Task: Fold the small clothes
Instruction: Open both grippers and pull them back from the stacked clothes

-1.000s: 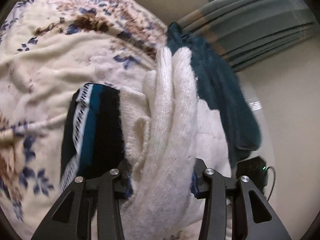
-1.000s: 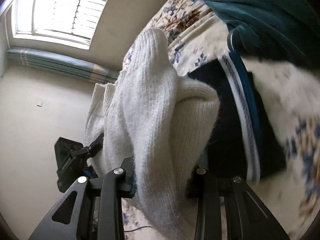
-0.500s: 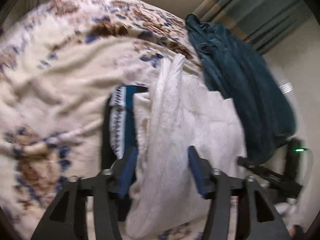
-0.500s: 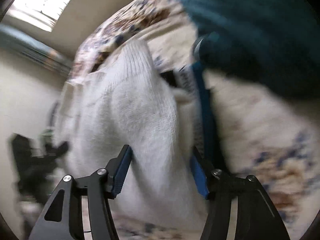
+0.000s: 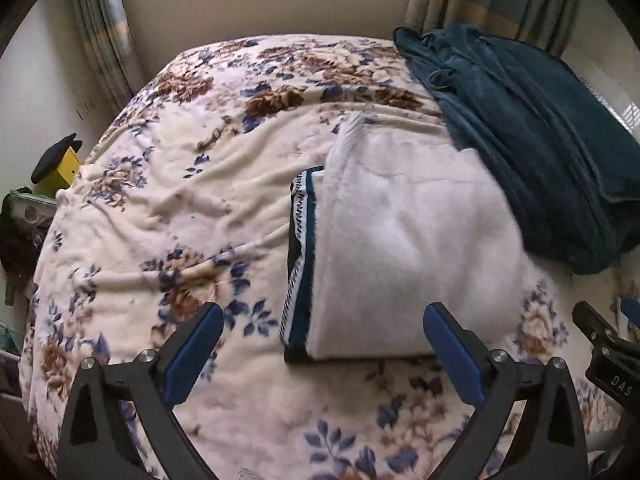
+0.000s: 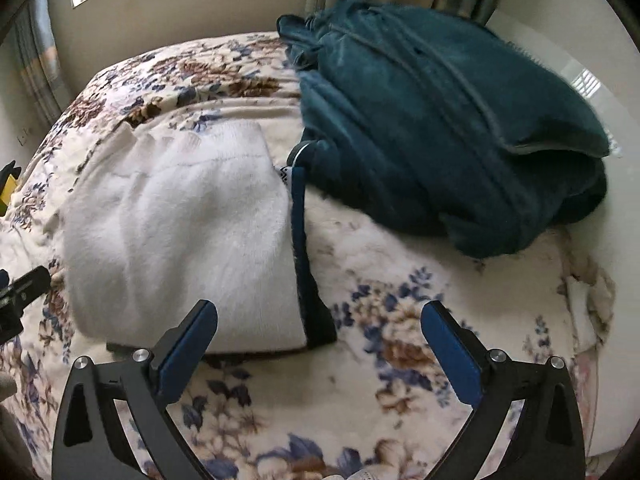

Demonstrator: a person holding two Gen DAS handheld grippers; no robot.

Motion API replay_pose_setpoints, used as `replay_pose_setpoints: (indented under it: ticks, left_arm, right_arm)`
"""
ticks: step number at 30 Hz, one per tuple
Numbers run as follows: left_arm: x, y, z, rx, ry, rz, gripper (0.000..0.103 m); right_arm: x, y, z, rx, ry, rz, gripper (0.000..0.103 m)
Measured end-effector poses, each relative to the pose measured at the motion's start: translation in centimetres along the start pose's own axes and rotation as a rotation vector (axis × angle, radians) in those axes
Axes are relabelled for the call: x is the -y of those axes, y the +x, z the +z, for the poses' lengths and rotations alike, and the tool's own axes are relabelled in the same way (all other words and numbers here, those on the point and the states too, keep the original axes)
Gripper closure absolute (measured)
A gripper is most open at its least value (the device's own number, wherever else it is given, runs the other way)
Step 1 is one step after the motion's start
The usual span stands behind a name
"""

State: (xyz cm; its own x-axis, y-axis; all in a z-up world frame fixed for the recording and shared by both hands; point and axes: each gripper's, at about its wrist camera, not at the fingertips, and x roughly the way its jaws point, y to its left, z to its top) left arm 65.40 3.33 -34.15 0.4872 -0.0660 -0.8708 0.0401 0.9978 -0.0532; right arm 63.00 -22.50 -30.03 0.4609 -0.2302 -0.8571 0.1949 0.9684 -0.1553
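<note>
Floral bedspread (image 5: 168,184) is covered at its near middle by the folded white sweater (image 5: 408,248); both jaws, left gripper (image 5: 324,344) and right gripper (image 6: 320,340), have just been opened wide, nothing is held

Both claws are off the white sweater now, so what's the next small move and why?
Probably reach for the rumpled teal fleece garment. The folded white knitted sweater already lies flat on the dark striped folded garment, and the left claw and right claw have just opened, empty.
</note>
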Motion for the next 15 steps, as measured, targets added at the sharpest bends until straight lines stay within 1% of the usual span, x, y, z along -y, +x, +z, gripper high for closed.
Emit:
replay_pose_setpoints:
  ticks: [4, 6, 7, 12, 15]
  left_arm:
    - [1.4, -5.2, -1.3, 0.027, 0.037, 0.018, 0.001]
    - [2.1, -8.8, -2.1, 0.058, 0.043, 0.029, 0.001]
    - [2.3, -10.0, -2.3, 0.068, 0.045, 0.025, 0.001]
    - [2.9, -18.9, -3.6, 0.141, 0.056, 0.027, 0.001]
    - [2.9, -23.8, -4.4, 0.159, 0.049, 0.013, 0.001]
  right_arm:
    - [1.3, -6.9, -1.5, 0.038, -0.015, -0.01, 0.0]
    - [2.1, -10.4, -2.2, 0.059, -0.016, -0.009, 0.0]
    - [2.5, -11.9, -2.5, 0.07, -0.014, -0.008, 0.0]
    - [4.7, -21.5, -4.3, 0.129, -0.007, -0.003, 0.0]
    - [6.1, -27.3, -5.4, 0.149, 0.011, 0.018, 0.0]
